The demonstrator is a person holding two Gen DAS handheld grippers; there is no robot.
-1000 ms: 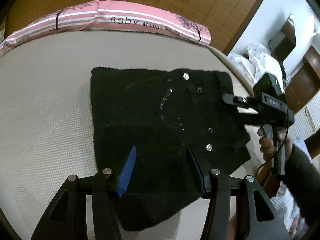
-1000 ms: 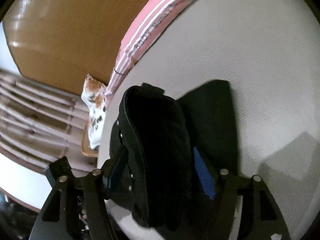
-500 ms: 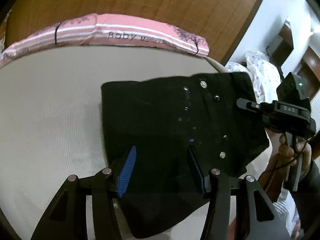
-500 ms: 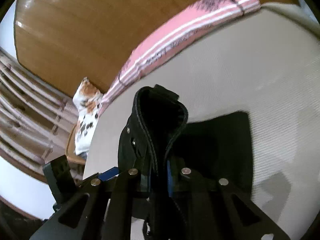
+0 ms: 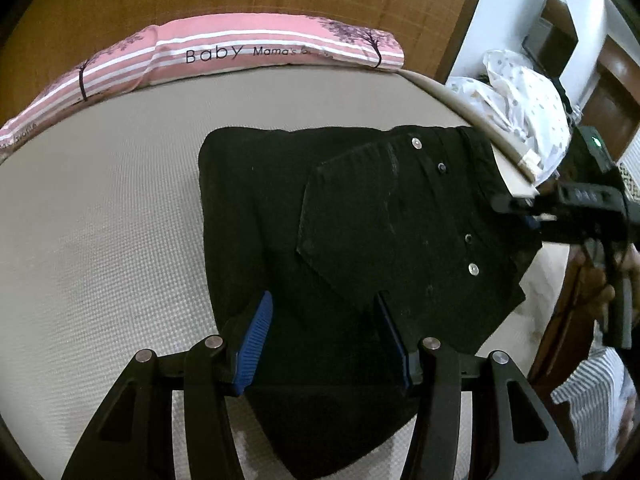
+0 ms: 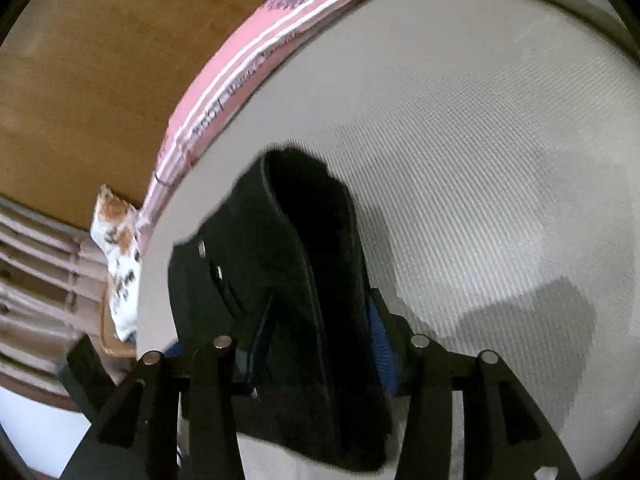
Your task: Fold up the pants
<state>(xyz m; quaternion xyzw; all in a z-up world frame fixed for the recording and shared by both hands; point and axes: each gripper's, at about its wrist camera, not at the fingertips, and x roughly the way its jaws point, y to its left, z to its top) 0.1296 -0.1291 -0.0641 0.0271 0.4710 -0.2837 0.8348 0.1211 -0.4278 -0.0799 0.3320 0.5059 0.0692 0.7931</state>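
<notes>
Left gripper point(image 5: 324, 336): we see its jaws apart, straddling the near edge of the black pants point(image 5: 360, 240) without pinching.

Pants: folded small on the bed point(image 5: 100, 240), waistband end toward the right gripper point(image 6: 316, 344).

Right gripper: its jaws are opening, with thick waistband folds between them. We judge the release should finish before withdrawing, so nothing drags.

Far edge: pink pillow point(image 5: 240, 52) well beyond; we should square the stack there.
</notes>
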